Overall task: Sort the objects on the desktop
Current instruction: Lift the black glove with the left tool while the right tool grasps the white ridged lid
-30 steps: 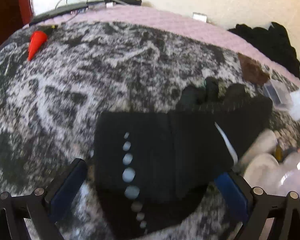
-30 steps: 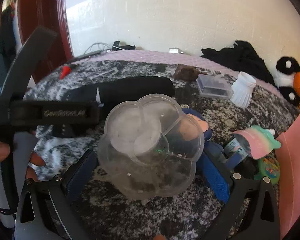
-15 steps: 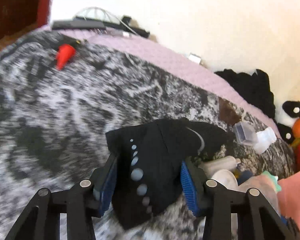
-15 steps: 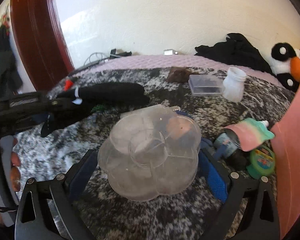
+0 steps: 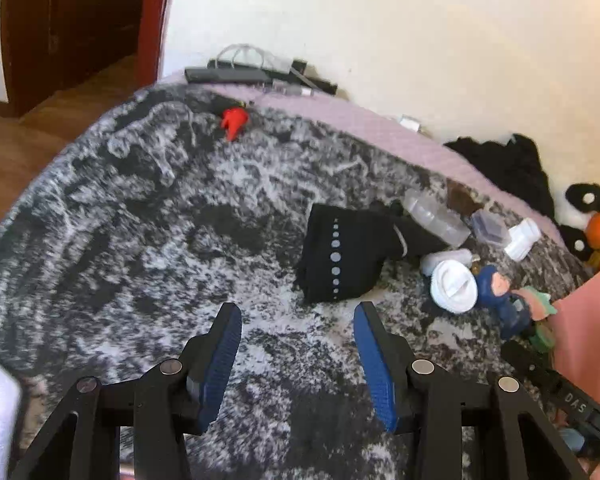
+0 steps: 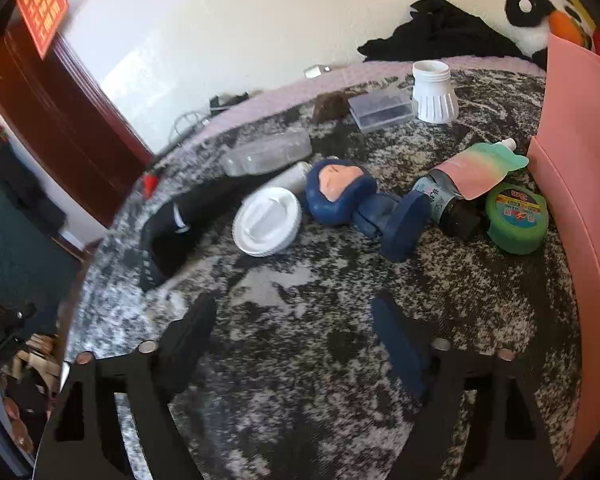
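1. The left gripper (image 5: 298,334) has its blue fingers (image 5: 224,360) parted about halfway, with nothing between them; it tilts down over the mottled bed cover (image 5: 140,240).
2. The right gripper (image 6: 292,332) is closing, fingers wide apart and empty, also angled down.
3. Beyond the left fingers lies the black sock (image 5: 340,256), released on the cover.
4. Right of it: a white lid (image 6: 266,222), a blue figurine (image 6: 348,196) and a green tub (image 6: 516,216).
5. Farther: a clear flower-shaped box (image 6: 266,152).

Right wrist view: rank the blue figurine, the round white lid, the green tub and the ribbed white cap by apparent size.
1. blue figurine
2. round white lid
3. green tub; ribbed white cap look alike; the cap lies farther off, so unranked.
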A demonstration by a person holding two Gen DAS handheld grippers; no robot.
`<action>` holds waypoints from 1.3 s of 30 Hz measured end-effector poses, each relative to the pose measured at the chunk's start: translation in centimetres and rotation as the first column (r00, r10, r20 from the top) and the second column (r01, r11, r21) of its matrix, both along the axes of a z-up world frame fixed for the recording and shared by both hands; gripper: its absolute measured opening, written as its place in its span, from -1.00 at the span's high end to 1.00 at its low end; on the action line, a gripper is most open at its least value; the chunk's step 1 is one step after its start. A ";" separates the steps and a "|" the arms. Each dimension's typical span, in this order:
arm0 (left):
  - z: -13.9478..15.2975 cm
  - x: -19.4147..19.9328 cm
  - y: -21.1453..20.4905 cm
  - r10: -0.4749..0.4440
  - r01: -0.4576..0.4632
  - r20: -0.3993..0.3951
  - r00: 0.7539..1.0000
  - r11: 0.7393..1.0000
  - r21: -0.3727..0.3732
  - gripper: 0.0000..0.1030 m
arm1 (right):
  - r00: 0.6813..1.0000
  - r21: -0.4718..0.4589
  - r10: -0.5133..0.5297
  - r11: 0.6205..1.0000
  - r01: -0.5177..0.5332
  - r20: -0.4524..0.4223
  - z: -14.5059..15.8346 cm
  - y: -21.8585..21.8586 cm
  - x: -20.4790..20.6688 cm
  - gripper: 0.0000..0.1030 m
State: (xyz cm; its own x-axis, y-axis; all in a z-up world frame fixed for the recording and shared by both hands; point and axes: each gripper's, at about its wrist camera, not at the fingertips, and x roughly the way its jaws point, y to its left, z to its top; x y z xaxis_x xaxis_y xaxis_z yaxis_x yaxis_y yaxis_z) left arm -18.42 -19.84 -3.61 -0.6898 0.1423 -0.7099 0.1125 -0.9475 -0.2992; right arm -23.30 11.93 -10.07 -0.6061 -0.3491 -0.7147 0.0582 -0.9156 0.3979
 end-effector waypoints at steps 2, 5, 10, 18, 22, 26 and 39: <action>1.1 0.8 -0.1 -0.005 0.004 -0.025 1.000 1.000 -0.010 0.02 | 1.000 -0.012 -0.003 1.000 0.003 -0.008 0.4 0.1 0.4 -0.73; 2.4 1.9 -0.5 -0.003 0.004 -0.058 0.998 1.000 0.011 0.02 | 1.000 -0.032 -0.005 0.999 0.004 -0.011 0.7 0.3 0.7 -0.77; 4.0 2.6 -0.5 -0.011 0.013 -0.099 0.995 1.000 0.017 0.02 | 0.999 -0.251 -0.035 0.967 0.043 0.036 0.2 2.3 0.2 -0.87; 3.9 1.8 -0.2 -0.037 0.040 -0.110 0.993 0.999 0.020 0.02 | 0.973 -0.542 -0.086 0.818 0.191 0.214 -3.6 3.9 -1.4 -0.94; 2.1 0.3 0.1 -0.084 0.088 -0.097 0.992 0.996 0.034 0.02 | 0.979 -0.580 -0.079 0.795 0.174 0.186 -3.4 2.9 -2.4 -0.94; -0.6 -3.2 2.5 -0.143 0.142 -0.030 0.989 0.989 -0.026 0.02 | 0.984 -0.554 -0.102 0.816 0.165 0.143 -2.9 2.1 -3.7 -0.94; -7.6 -14.1 7.1 -0.203 0.205 0.055 0.978 0.978 -0.032 0.01 | 0.996 -0.316 -0.084 0.944 0.091 0.035 -3.9 -2.0 -8.8 -0.93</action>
